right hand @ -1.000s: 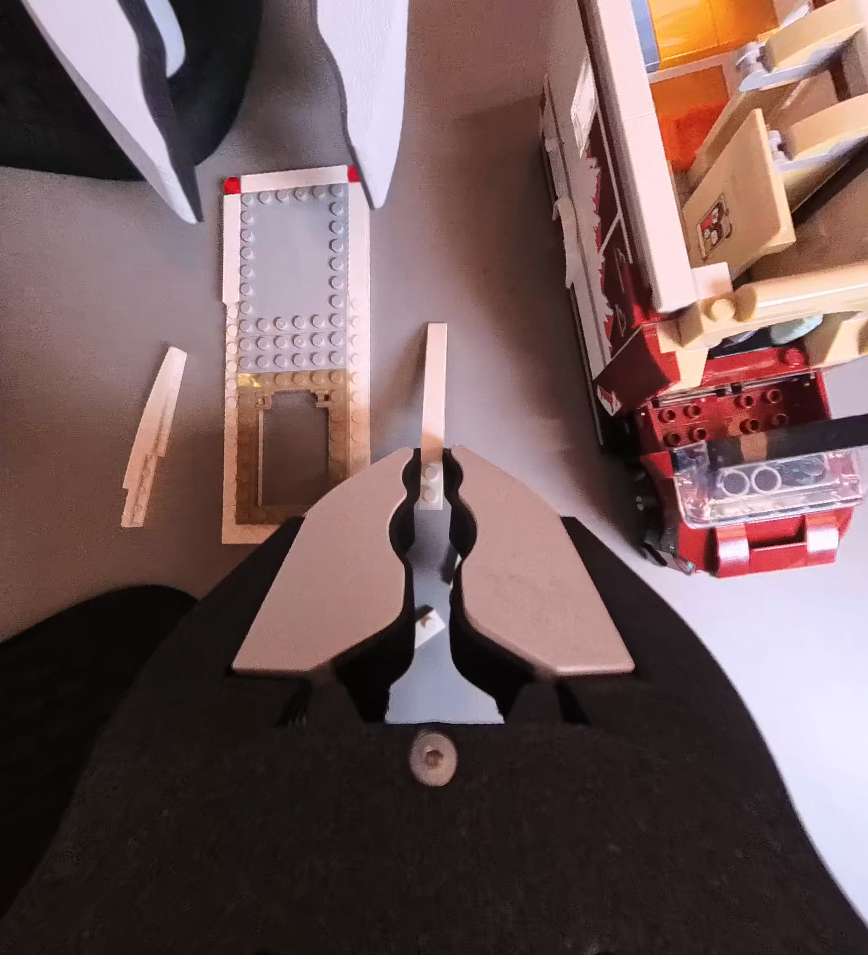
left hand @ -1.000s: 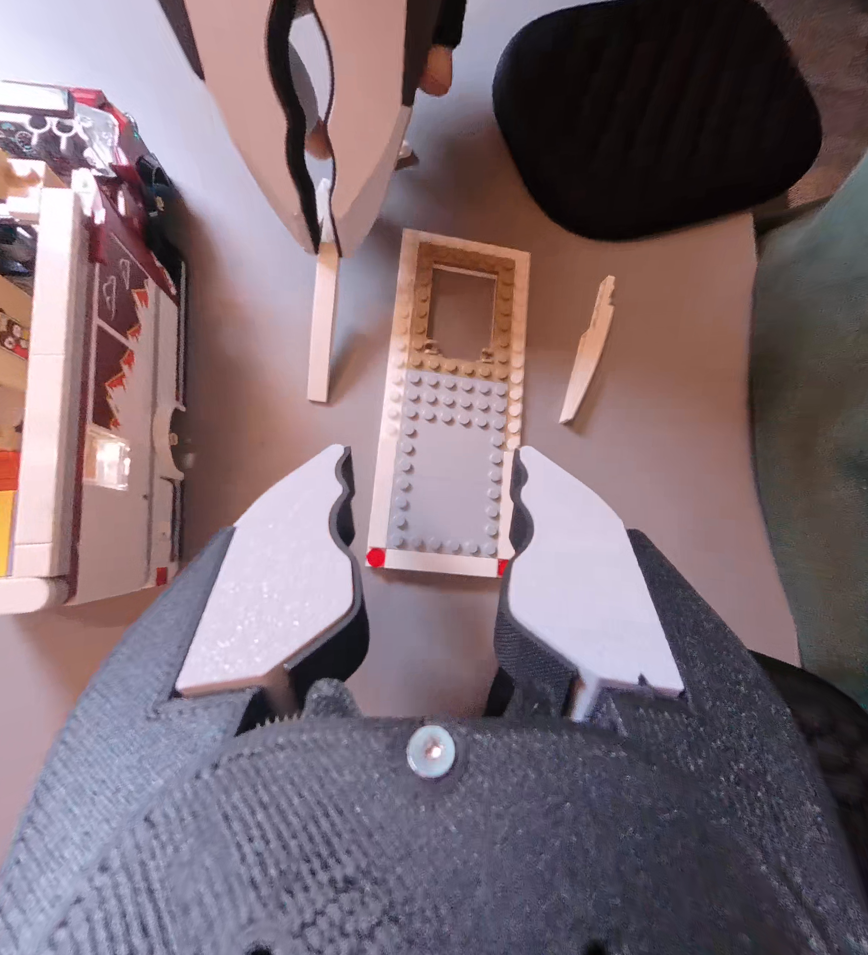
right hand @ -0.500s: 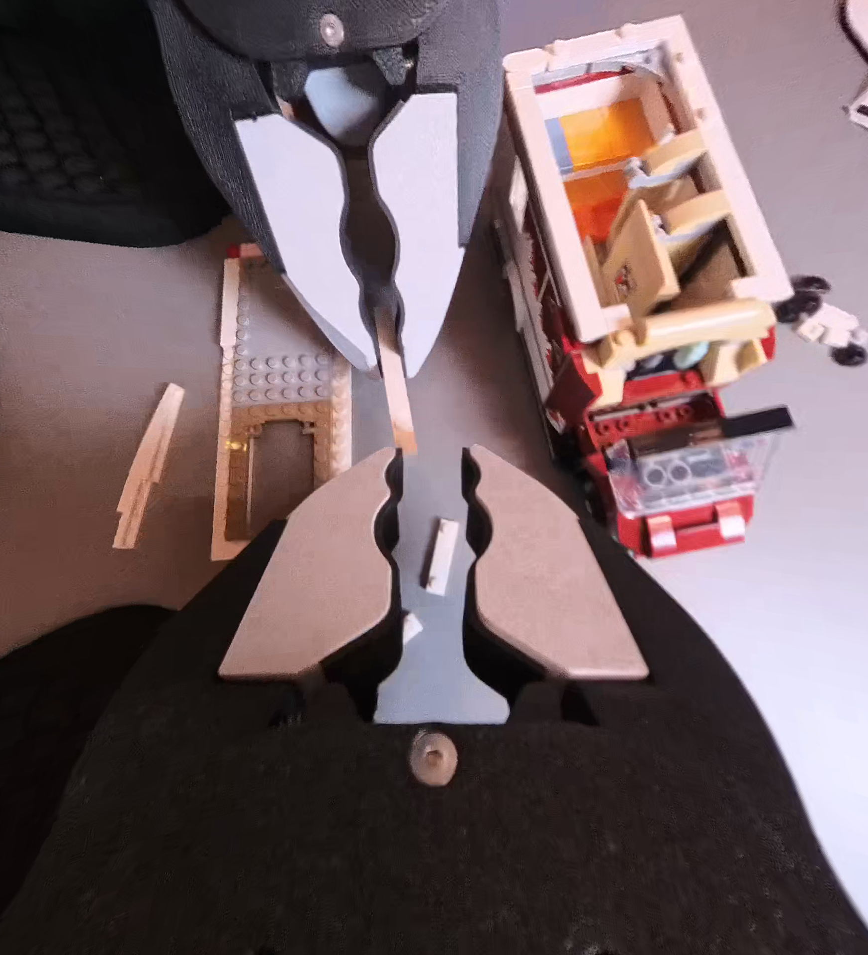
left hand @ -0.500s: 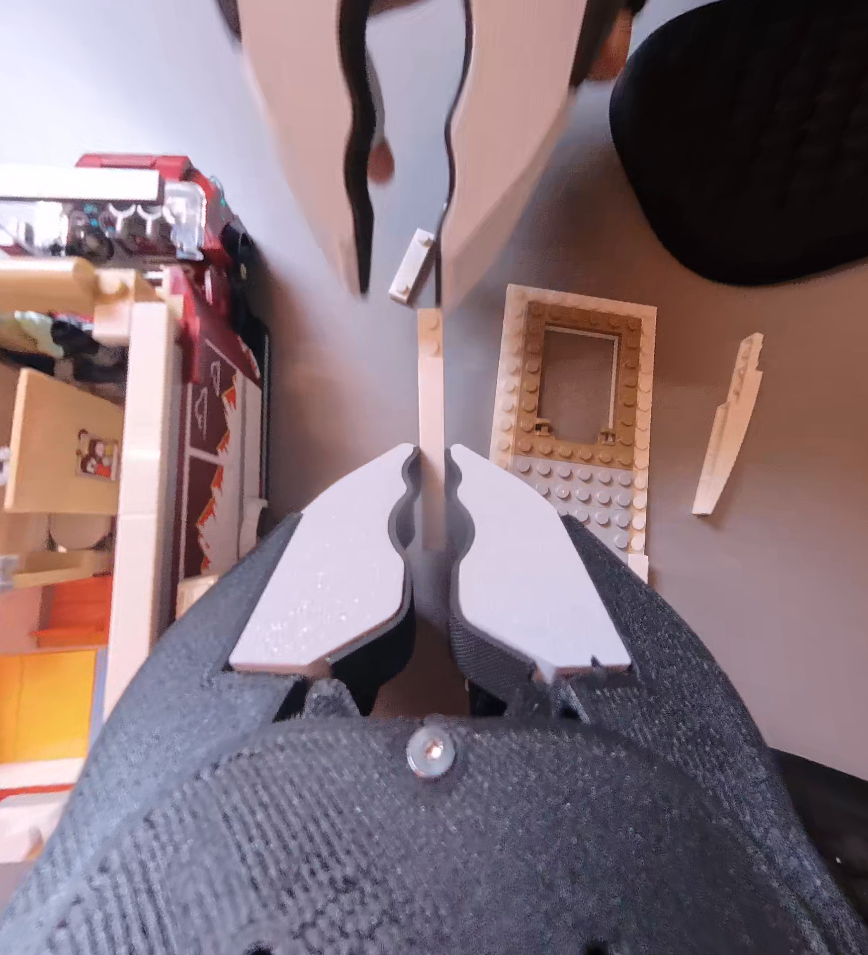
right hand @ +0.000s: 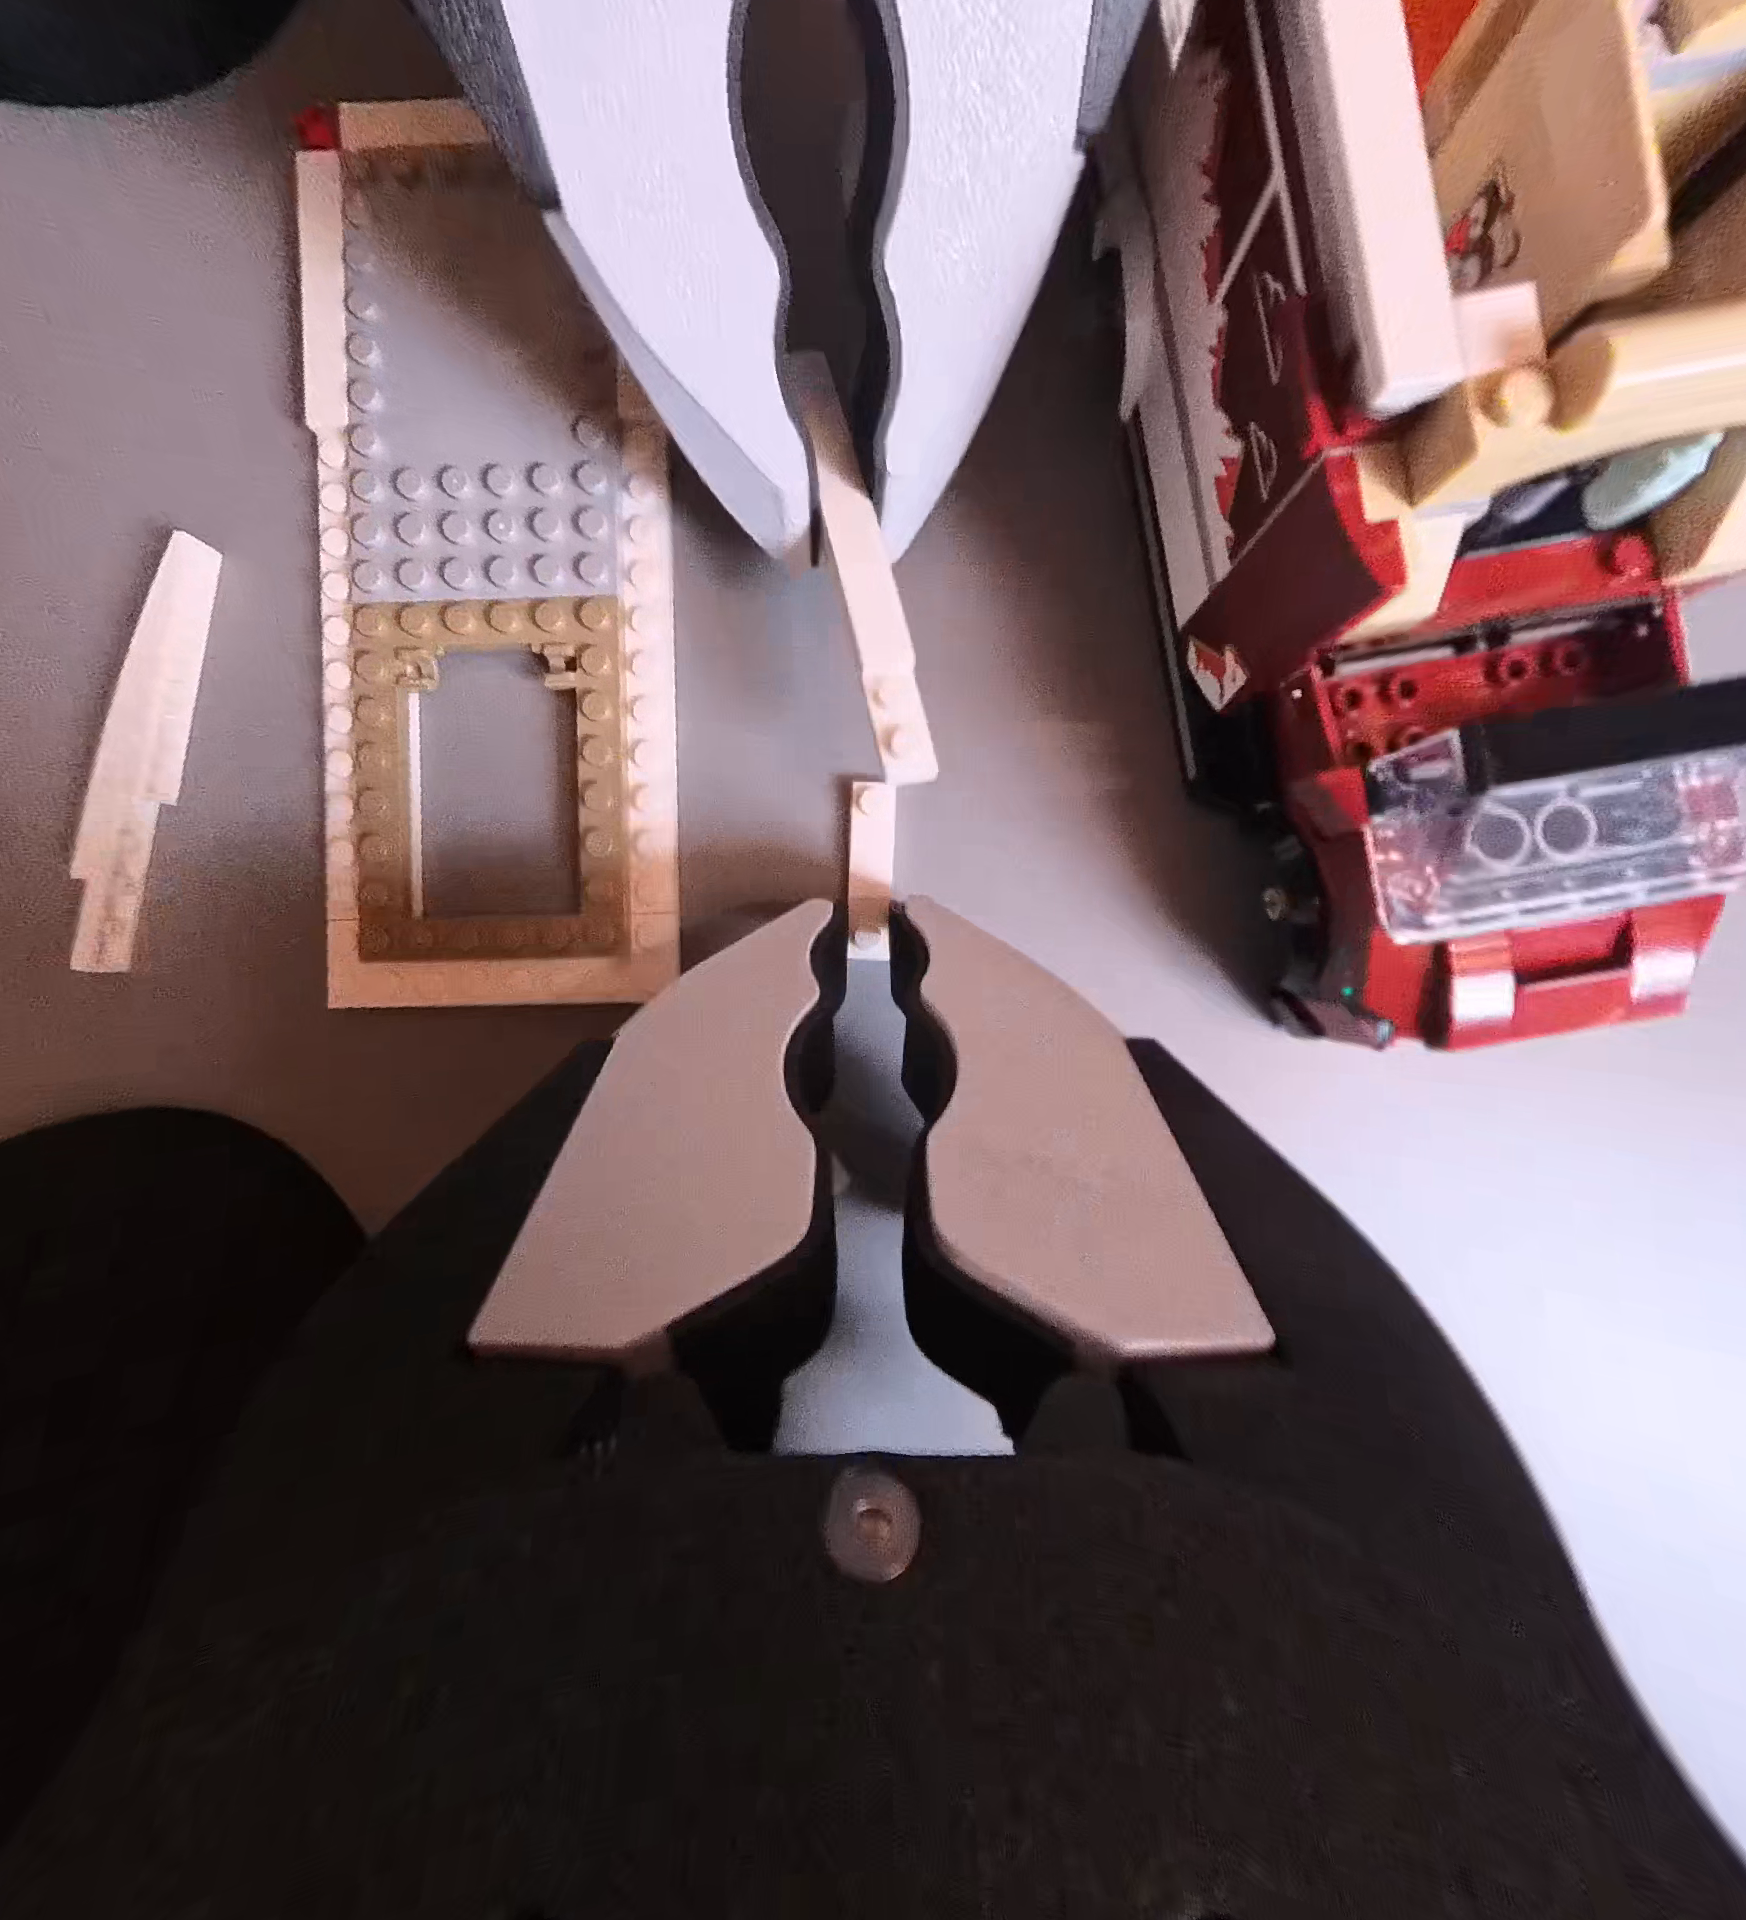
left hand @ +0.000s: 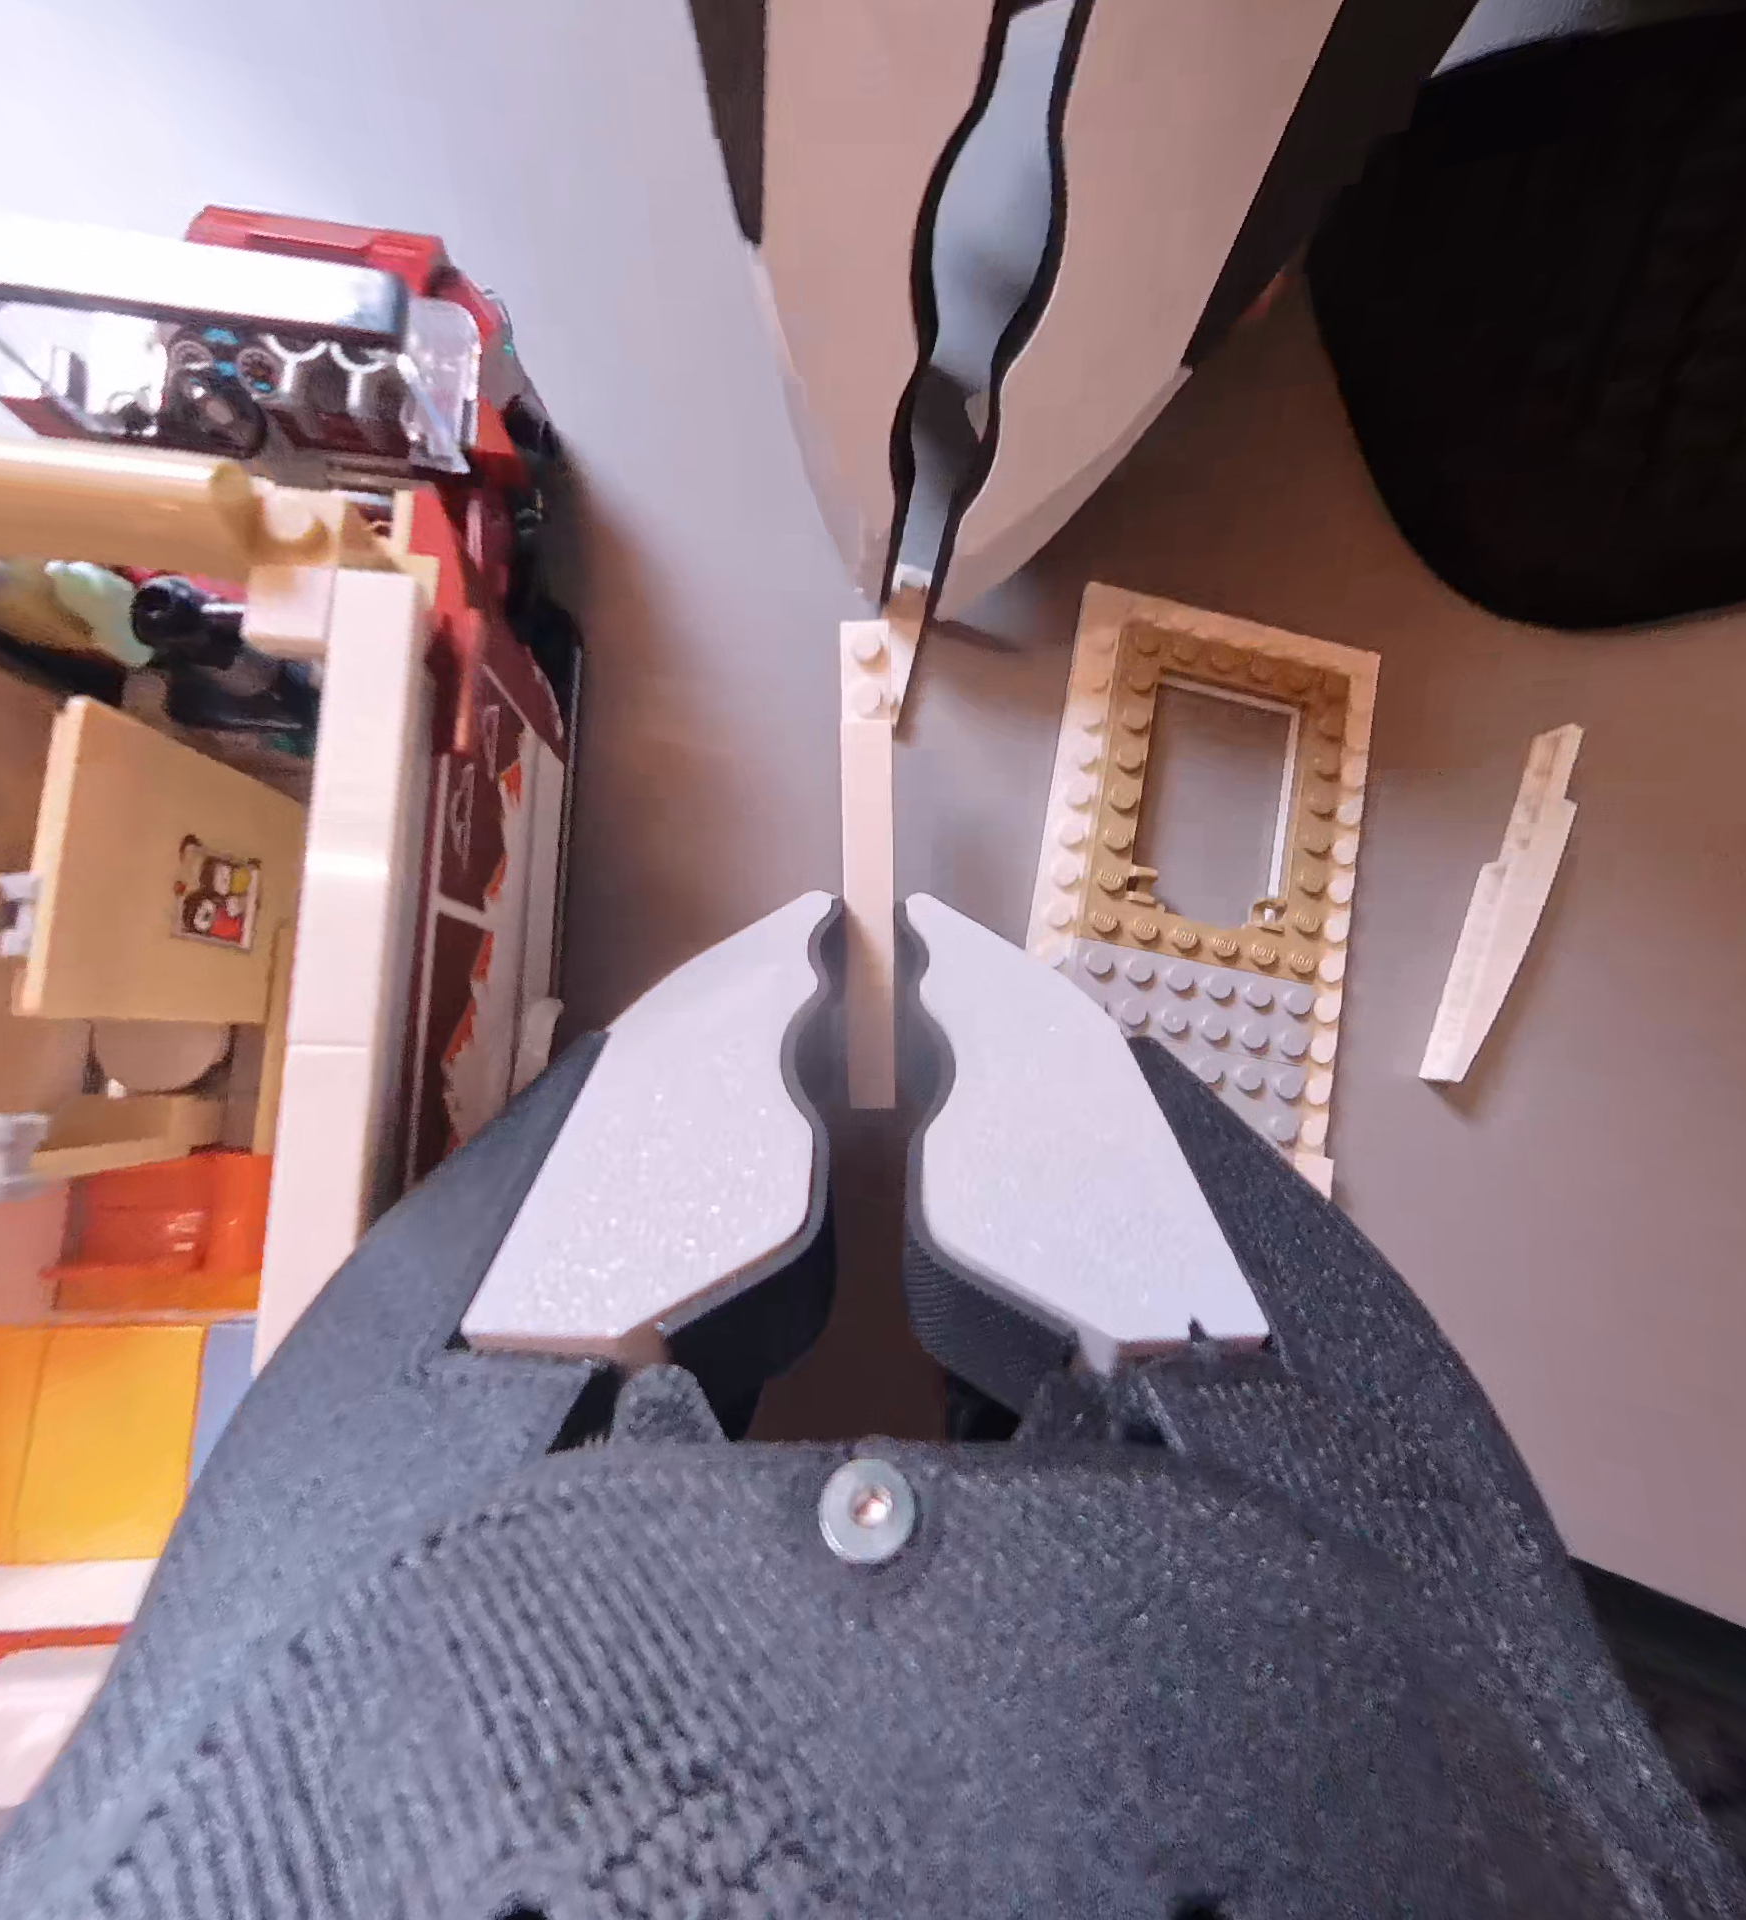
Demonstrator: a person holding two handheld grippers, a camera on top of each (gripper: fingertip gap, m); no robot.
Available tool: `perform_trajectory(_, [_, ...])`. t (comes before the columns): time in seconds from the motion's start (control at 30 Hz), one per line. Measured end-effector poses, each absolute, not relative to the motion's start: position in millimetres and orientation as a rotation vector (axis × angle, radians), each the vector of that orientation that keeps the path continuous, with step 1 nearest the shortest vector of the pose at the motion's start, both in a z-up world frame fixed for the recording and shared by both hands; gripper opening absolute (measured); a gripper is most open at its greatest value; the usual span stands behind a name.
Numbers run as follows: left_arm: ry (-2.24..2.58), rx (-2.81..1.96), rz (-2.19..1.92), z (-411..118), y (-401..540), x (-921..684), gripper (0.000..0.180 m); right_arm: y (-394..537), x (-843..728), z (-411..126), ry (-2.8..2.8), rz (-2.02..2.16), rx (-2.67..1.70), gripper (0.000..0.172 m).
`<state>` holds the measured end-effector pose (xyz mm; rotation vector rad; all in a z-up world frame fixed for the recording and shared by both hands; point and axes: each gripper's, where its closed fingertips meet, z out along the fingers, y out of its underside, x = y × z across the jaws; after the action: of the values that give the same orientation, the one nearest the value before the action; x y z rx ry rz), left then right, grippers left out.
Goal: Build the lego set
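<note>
Bricks lay scattered on the grey desk (right hand: 1368, 1299), and both hand-held grippers met nose to nose above it. Going left to right in the right wrist view: a white wedge piece (right hand: 147, 748) lay flat, well off to the left of the right hand-held gripper (right hand: 869, 920); beside it lay a studded plate of grey and tan with a window opening (right hand: 495, 644), flat and apart from either tool. In the middle, the right hand-held gripper was closed narrowly on a small white brick (right hand: 869, 873), its fingertips pinching the near end so the far, studded end stuck out free. Straight ahead of it, the left hand-held gripper (left hand: 871, 914) pointed back the opposite way, closed on a long white strip (left hand: 869, 831), gripped at one end so that the studded far tip reached toward the small brick; the two pieces looked just touching or nearly so, end to end, probably held that way to line them up. To the right of the right tool stood a red and cream brick-built van (right hand: 1471, 623) with its roof off.
</note>
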<state>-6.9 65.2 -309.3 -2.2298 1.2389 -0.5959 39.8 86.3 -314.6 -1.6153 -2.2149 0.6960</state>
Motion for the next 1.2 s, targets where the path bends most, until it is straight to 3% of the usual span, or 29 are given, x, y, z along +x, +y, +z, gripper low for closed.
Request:
perform_trajectory(0.33, [1.380, -2.255, -0.470, -316.2, 67.5, -6.2, 0.008, 84.5, 28.5, -310.9, -2.215, 0.739, -1.500, 0.019])
perform_trajectory(0.97, [1.599, -2.267, -0.208, -316.7, 70.8, -9.2, 0.009, 84.7, 29.2, -315.5, -2.233, 0.694, -1.508, 0.007])
perform_trajectory(1.2, [1.622, -2.262, -0.205, -317.0, 71.1, -8.3, 0.009, 86.4, 31.4, -314.3, -2.274, 0.717, -1.467, 0.018])
